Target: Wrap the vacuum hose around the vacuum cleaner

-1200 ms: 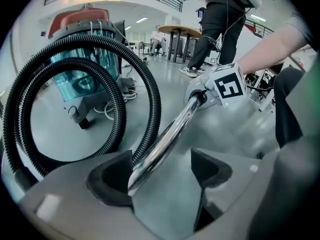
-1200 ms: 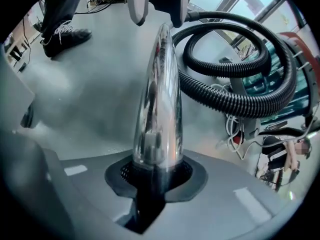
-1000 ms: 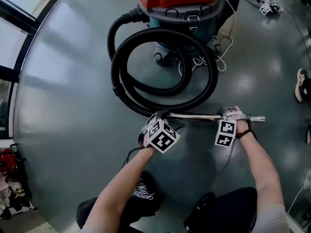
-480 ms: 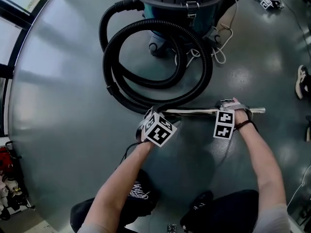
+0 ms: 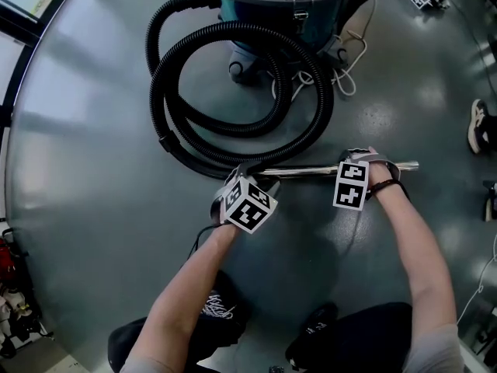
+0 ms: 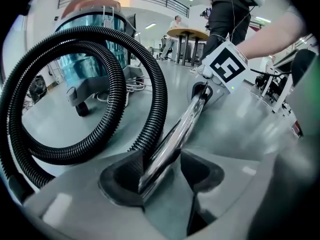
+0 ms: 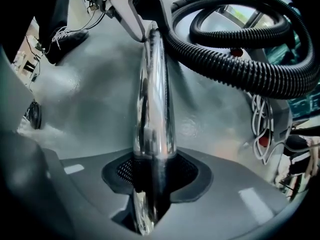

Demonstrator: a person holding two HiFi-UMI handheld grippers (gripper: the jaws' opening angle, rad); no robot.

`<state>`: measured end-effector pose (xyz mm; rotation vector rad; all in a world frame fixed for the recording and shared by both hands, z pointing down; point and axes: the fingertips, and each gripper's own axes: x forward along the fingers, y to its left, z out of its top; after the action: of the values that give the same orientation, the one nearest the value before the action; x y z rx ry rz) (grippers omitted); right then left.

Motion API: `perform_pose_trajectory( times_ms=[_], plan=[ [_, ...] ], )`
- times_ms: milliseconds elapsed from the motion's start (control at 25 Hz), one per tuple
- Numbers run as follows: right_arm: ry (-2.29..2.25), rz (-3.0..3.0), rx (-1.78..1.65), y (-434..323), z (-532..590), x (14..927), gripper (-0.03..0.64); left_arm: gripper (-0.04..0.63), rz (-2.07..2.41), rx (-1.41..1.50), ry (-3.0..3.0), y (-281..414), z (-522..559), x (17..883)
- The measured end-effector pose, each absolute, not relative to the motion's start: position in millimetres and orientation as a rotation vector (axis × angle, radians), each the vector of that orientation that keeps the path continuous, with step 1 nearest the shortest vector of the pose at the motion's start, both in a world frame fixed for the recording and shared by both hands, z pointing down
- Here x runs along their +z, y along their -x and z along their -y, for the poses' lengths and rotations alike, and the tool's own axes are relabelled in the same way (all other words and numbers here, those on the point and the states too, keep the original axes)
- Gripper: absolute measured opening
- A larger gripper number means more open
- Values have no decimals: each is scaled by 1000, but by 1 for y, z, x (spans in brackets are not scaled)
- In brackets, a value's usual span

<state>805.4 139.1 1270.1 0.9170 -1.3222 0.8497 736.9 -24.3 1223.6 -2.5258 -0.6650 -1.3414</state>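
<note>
- Plainly, the hose (image 5: 159,107) is black and ribbed. It lies in two loose loops on the grey floor (image 5: 93,208), not round the vacuum (image 5: 264,6).
- One end plugs into the vacuum at about its 9 o'clock side. The loops lie at its 6 o'clock, just beside its castors.
- At the coil's 6 o'clock the hose meets a chrome tube (image 5: 307,171), which runs straight from 9 to 3 o'clock.
- Left claw (image 6: 160,170) is clamped on the tube at its 9 o'clock end, right by the hose joint, with a pad against each side.
- Right claw (image 7: 152,176) points down over the tube near its 3 o'clock end. Its jaws have just been opening and stand narrowly apart. The tube runs between the pads, with a dark gap on either side.
- The vacuum is a teal drum with a red lid on, and its inside does not show.
- A white cord (image 5: 342,68) lies loose on the floor at the vacuum's 4 o'clock.
</note>
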Motion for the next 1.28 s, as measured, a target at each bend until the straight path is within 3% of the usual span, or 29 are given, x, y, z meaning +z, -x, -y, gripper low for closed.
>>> perform_pose_trajectory(
  times_ms=[280, 480, 1000, 1160, 1200, 1280],
  plan=[
    [-909, 1369, 894, -805, -137, 1271, 164, 225, 692, -1313, 2511, -738, 24, 1226],
    [-950, 1385, 946, -812, -137, 1271, 218, 174, 702, -1296, 2479, -738, 26, 1230],
    [-1172, 1369, 924, -819, -143, 1255, 241, 174, 732, -1359, 2562, -741, 22, 1218],
    [-1311, 1382, 929, -816, -137, 1238, 196, 174, 795, -1340, 2526, -742, 12, 1201],
    [-1351, 1382, 915, -815, -135, 1231, 161, 169, 799, -1336, 2515, -741, 12, 1196],
    [-1457, 1381, 900, -813, -131, 1212, 29, 108, 781, -1320, 2501, -740, 18, 1182]
  ],
)
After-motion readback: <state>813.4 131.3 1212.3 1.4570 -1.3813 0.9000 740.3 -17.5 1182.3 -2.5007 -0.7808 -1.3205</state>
